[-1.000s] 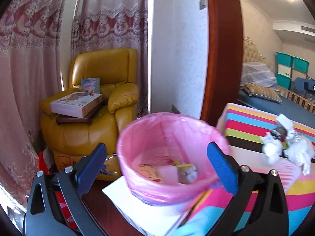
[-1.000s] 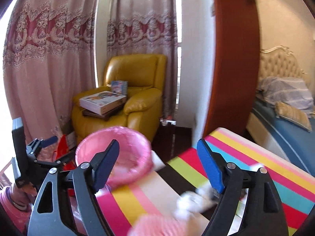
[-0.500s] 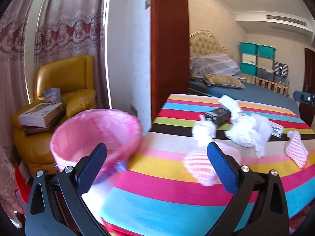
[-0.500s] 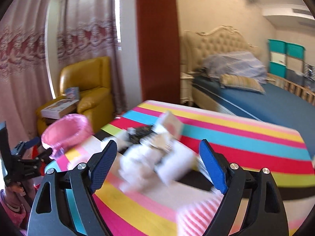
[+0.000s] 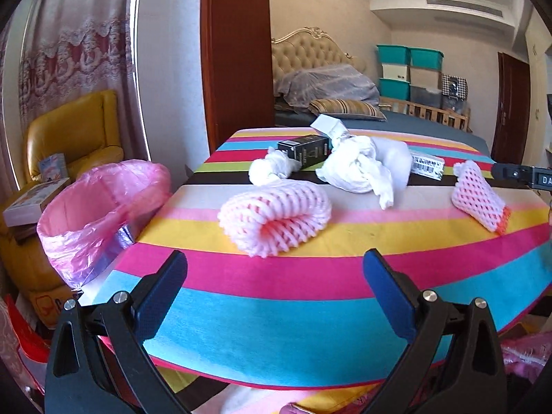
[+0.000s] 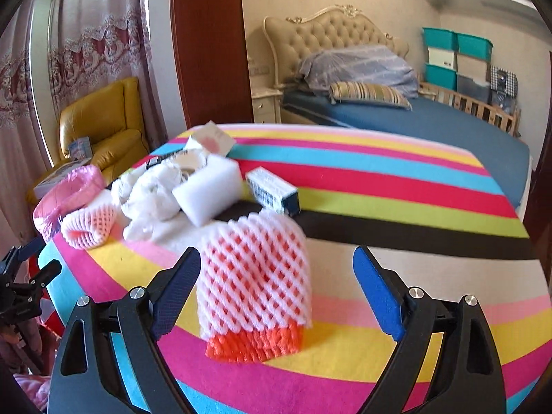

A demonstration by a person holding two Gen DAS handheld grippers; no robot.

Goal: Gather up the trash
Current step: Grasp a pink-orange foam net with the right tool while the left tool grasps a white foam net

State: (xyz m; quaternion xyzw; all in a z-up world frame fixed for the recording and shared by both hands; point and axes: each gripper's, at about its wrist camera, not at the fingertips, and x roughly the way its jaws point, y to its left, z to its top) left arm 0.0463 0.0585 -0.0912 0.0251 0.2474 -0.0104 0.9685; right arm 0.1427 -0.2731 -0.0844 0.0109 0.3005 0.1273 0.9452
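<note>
Both claws are wide open and empty: the right claw (image 6: 277, 279) frames a foam net sleeve (image 6: 255, 276) on the striped table (image 6: 396, 276); the left claw (image 5: 274, 286) hovers near a rolled foam net (image 5: 276, 214).

Letters "DA" on the black device (image 5: 524, 175) at right edge

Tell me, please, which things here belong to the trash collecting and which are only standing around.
For the job:
- rolled foam net
- foam net with orange end
- crumpled white paper
- black box
- white foam block
- pink-lined bin

Only around:
- yellow armchair
- bed
- teal storage boxes
- curtains
</note>
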